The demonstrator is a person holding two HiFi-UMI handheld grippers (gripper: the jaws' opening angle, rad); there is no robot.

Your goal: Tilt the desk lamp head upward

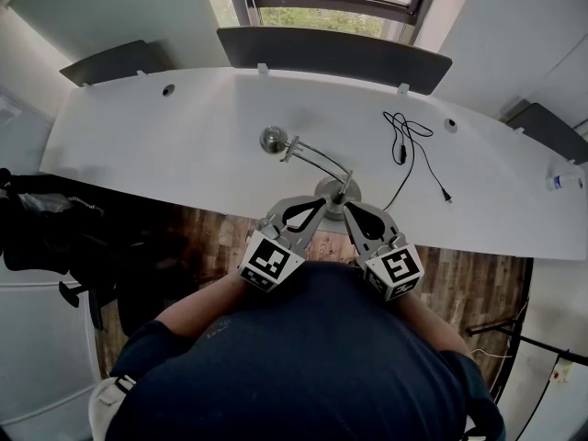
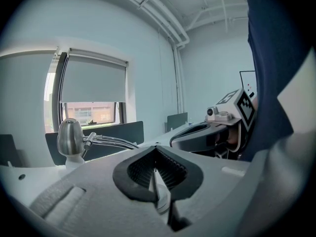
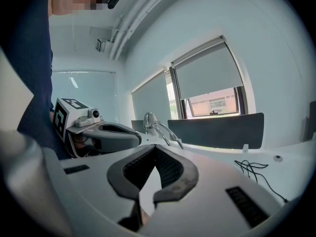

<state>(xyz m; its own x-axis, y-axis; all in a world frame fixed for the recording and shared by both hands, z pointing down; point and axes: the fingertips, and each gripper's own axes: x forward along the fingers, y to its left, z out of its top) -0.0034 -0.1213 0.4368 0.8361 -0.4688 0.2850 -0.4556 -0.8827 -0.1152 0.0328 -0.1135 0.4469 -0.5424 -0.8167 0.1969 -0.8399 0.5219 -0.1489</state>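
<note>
A silver desk lamp stands on the white desk (image 1: pixel 165 145). Its round base (image 1: pixel 329 188) is near the front edge. A thin double arm (image 1: pixel 317 158) runs back and left to the small bullet-shaped head (image 1: pixel 273 140), which hangs low over the desktop. My left gripper (image 1: pixel 322 203) and right gripper (image 1: pixel 348 207) are side by side at the front edge, tips just short of the base. Both are shut and hold nothing. The left gripper view has the head (image 2: pixel 69 137) ahead on the left. In the right gripper view the head (image 3: pixel 148 118) is farther off.
A black power cable (image 1: pixel 409 143) lies loose on the desk right of the lamp and ends in a plug (image 1: pixel 447 197). Grey divider panels (image 1: pixel 331 53) line the far edge below a window. A small bottle (image 1: pixel 562 181) sits far right. Dark chairs (image 1: pixel 55 237) stand on the left.
</note>
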